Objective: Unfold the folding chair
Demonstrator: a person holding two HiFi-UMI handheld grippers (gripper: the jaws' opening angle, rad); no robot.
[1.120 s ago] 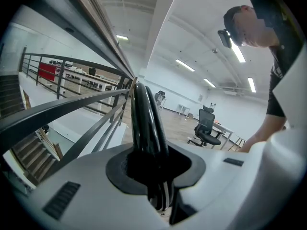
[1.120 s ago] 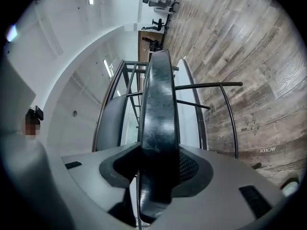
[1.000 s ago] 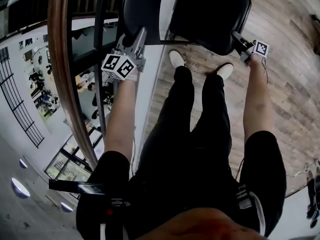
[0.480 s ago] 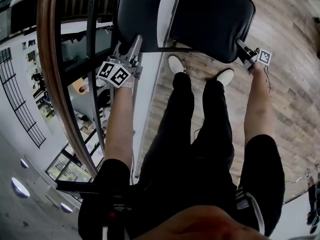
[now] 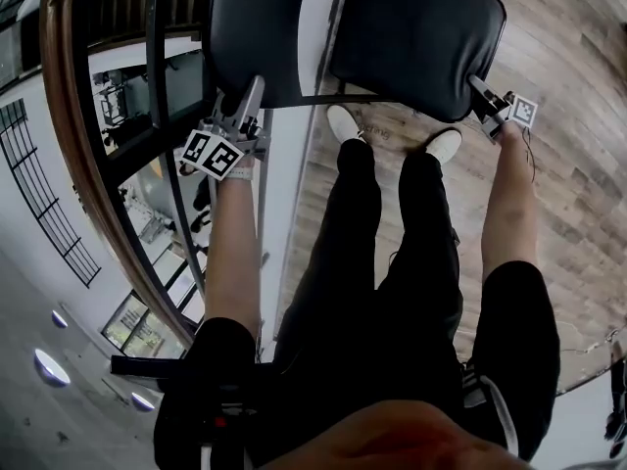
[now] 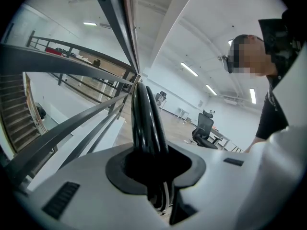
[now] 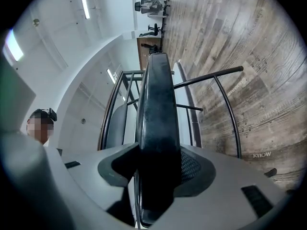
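The folding chair stands in front of my feet, with its black backrest pad (image 5: pixel 257 27) at the left and its black seat pad (image 5: pixel 416 37) at the right. My left gripper (image 5: pixel 251 94) is shut on the backrest's lower edge, which shows as a glossy black rim (image 6: pixel 146 123) between the jaws of the left gripper (image 6: pixel 154 174). My right gripper (image 5: pixel 481 92) holds the seat's near right corner. The thick seat edge (image 7: pixel 158 104) fills the right gripper (image 7: pixel 156 178). Its jaws have just been opening wider, with the seat still between the pads.
A curved wooden handrail (image 5: pixel 61 135) with black railing bars runs along the left, with a lower storey beyond it. My legs and white shoes (image 5: pixel 343 122) stand on the plank floor (image 5: pixel 578 184) just behind the chair. The chair's black tube legs (image 7: pixel 225 104) reach out over the floor.
Both grippers have sunk with the chair. The left one has shifted left and toward me, and the right has moved slightly right. The seat and backrest show larger and more spread.
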